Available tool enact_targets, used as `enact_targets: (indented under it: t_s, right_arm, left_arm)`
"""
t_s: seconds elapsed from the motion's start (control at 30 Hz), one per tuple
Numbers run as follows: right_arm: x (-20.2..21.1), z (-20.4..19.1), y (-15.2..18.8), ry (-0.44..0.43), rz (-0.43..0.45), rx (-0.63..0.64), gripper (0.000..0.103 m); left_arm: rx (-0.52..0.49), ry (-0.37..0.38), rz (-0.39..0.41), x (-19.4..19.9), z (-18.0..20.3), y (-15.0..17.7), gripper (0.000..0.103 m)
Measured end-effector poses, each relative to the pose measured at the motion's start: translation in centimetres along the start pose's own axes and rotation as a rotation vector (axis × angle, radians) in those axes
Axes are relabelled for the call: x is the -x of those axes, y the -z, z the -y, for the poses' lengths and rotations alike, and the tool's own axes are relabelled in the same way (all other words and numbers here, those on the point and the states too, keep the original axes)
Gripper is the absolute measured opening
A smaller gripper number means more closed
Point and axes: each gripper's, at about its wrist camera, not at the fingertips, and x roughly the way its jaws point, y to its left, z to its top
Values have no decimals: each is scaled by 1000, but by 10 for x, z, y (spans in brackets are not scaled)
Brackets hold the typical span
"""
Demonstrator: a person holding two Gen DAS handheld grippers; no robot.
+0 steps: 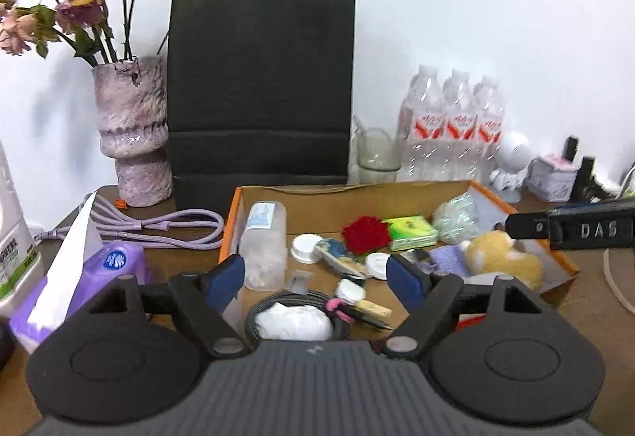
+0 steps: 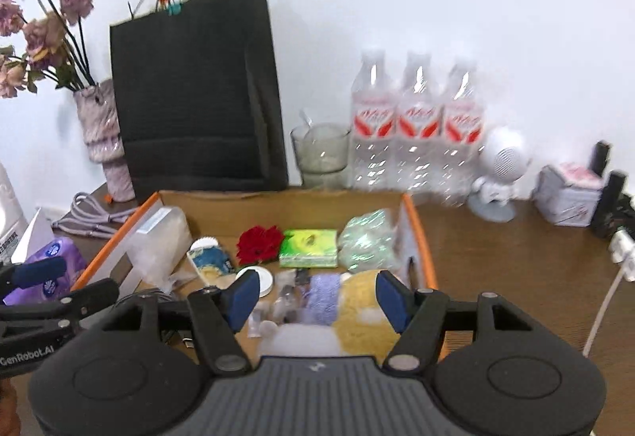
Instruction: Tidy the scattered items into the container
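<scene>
Here both claws gape wide and empty: left claw; right claw; below them the cardboard box on the worktop holds a red flower, green packet and yellow plush.

The cardboard box is matt brown paperboard with an orange rim. Inside it lie a frosted plastic bottle, a fuzzy yellow plush, a glossy green packet and a red cloth flower. Behind the box stands a matt black paper bag; beside that, a rough, mottled vase (ceramic, by its sheen). Right of the box, the wood-grain table looks smooth.
</scene>
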Motion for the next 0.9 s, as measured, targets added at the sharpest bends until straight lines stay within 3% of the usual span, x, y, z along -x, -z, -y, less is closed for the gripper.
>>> enact_targets:
  t_s: [0.2,0.3,0.33,0.5,0.73,0.9]
  right_arm:
    - [44,-5,24,7,70,-26,67]
    - [69,-9,41,-26,120,-55,72]
    - [76,-9,48,-46,134,-65,76]
    - [102,-12,77,-57,151,-65,76]
    - [163,-23,130,-44,225,-21,77]
    - [208,-28,187,-57,217,-16,86]
  left_arm:
    - [10,16,39,41,1,7,87]
    - [-31,-16,24,58,8,13,87]
    - [-48,-23,37,66,11,16,87]
    - [-52,-8,93,107,19,37,92]
    - [-4,-7,162,175,26,91,101]
    - [45,9,109,212,26,142,103]
